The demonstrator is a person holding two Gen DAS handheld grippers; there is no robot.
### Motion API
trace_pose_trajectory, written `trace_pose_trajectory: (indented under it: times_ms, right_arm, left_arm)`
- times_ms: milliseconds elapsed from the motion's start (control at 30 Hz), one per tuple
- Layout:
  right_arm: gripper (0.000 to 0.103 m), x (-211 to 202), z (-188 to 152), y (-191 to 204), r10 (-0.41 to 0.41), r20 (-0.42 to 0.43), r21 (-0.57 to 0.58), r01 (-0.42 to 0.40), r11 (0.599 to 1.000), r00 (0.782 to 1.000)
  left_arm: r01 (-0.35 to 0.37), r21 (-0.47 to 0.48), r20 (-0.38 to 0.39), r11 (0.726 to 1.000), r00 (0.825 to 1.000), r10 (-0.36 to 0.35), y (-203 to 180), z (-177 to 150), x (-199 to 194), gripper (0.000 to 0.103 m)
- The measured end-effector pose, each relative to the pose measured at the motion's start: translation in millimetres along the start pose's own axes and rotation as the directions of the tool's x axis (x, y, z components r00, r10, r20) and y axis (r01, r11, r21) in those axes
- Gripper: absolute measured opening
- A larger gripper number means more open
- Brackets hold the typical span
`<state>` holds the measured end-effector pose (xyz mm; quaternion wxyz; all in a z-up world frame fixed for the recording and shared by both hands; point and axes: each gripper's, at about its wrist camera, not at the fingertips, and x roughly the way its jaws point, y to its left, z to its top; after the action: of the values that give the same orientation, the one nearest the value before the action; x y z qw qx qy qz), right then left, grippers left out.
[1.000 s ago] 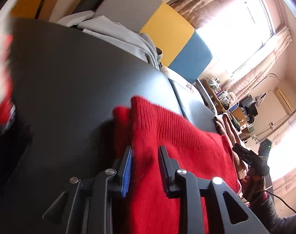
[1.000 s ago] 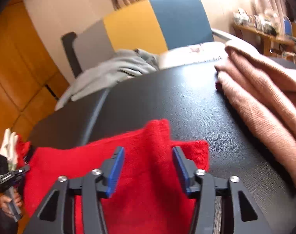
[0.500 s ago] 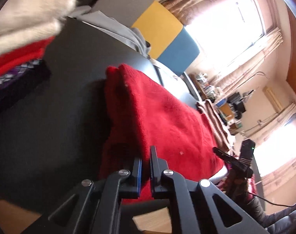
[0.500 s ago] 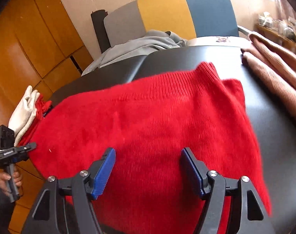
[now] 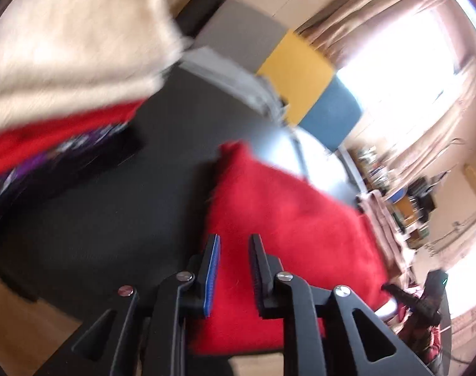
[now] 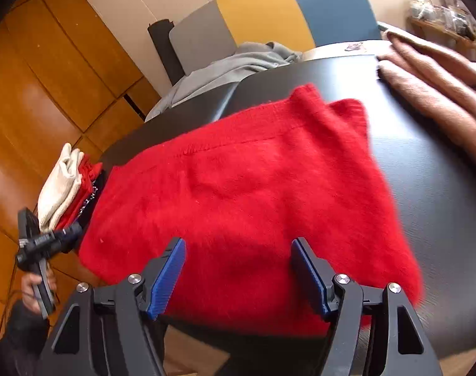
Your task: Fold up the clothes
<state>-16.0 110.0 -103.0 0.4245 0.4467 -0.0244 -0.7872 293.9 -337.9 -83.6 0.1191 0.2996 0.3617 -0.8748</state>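
A red knit sweater (image 6: 247, 188) lies folded flat on the black table (image 6: 441, 194), reaching the near edge. It also shows in the left wrist view (image 5: 285, 219), blurred. My right gripper (image 6: 238, 247) is wide open and empty above the sweater's near edge. My left gripper (image 5: 233, 241) is partly open with nothing between its pads, over the sweater's left near corner. The left gripper also shows at the lower left of the right wrist view (image 6: 40, 244).
A stack of folded clothes, cream on top of red (image 5: 65, 62), sits at the table's left end (image 6: 65, 188). Folded pinkish-brown knitwear (image 6: 435, 75) lies at the right. A grey garment (image 6: 225, 69) lies at the far edge before a grey, yellow and blue chair (image 6: 263, 9).
My left gripper has opened and let go of the sweater, and its view has swung. My right gripper has stayed open and drawn back a little. The sweater now lies flat.
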Motion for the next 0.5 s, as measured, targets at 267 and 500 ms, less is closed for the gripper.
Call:
trace_pose_trajectory:
  times_ms: [267,500]
  right_arm:
    - [0.068,-36.0,-9.5,-39.2,-0.132,0.047,0.029,0.131,0.991,0.990]
    - [0.069,-19.5,-3.7,-62.1,-0.049,-0.008,0.057,0.049,0.997,0.999]
  left_arm:
    - [0.108,0.232,-0.180,0.967,0.981,-0.067,-91.8,-19.6,83.5,0.021]
    - [0.195,0.516,-0.292,0.834,0.955,-0.043,-174.9,-54.4,123.9,0.022]
